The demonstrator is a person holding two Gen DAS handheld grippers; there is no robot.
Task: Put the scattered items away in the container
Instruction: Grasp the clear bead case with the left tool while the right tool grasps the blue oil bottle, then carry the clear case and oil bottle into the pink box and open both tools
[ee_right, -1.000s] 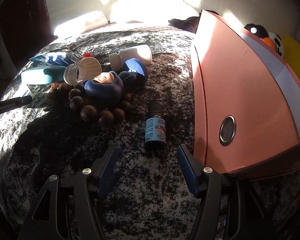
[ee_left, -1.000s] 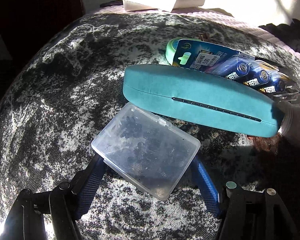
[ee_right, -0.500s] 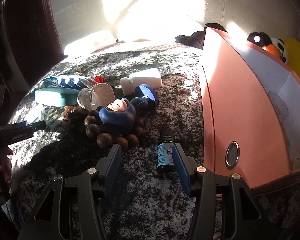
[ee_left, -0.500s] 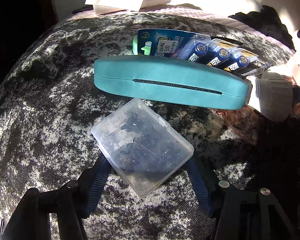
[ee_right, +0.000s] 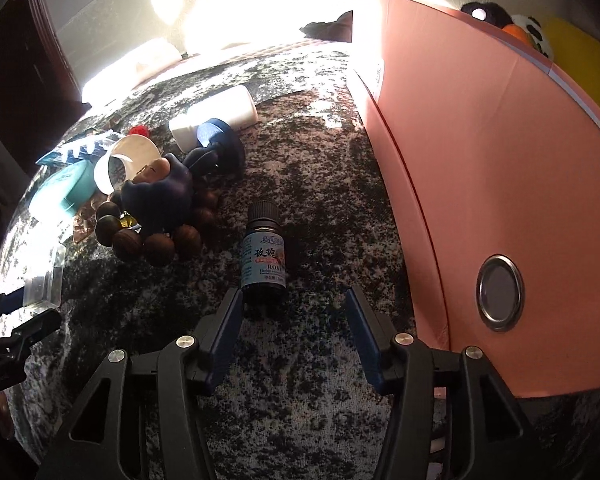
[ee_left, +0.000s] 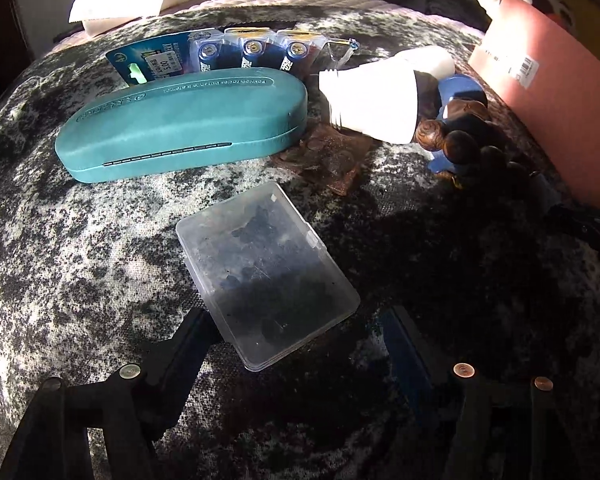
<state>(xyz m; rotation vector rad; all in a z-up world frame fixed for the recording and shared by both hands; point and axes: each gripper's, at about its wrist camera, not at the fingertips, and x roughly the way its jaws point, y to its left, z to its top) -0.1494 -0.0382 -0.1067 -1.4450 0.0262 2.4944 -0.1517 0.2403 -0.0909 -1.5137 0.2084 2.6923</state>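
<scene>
The left gripper [ee_left: 296, 320] sits wide open around the clear box [ee_left: 266, 274], maybe to grab it, while the right gripper [ee_right: 294, 304] gapes by the small bottle [ee_right: 264, 256].

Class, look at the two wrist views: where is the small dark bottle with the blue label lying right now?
In the right wrist view, the small bottle lies on the mottled cloth just beyond the open right gripper, nearer its left finger, between the wooden beads and the pink box.
</scene>
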